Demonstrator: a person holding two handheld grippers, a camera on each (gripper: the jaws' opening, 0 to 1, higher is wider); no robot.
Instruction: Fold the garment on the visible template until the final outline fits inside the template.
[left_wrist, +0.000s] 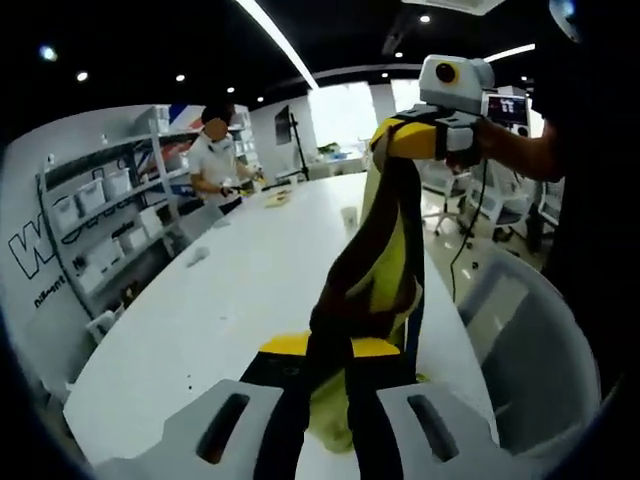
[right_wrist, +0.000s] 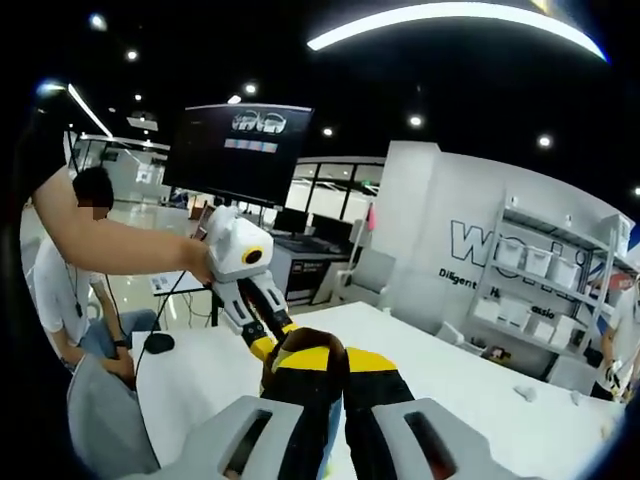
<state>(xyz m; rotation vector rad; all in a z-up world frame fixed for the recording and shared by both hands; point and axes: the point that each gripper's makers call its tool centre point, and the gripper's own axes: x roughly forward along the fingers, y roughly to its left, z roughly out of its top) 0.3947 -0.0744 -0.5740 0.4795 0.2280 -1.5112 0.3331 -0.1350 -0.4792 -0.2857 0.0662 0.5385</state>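
In the left gripper view, the left gripper rises from the bottom edge with its jaws clamped on one end of a black and yellow garment. The cloth stretches up and away from it, held in the air above the long white table, to the right gripper, which pinches the far end near the top of the view. A white chair stands just beside the table's right edge. A person stands at the far end of the table, beside grey shelves along the wall.

In the right gripper view, the right gripper has its jaws closed on the garment, which bunches between them. The left gripper comes in from the left, held by a hand, and grips the same cloth just beyond. Whether any part of the garment touches the table is hard to tell. A dark screen hangs behind, and a seated person is at the left.
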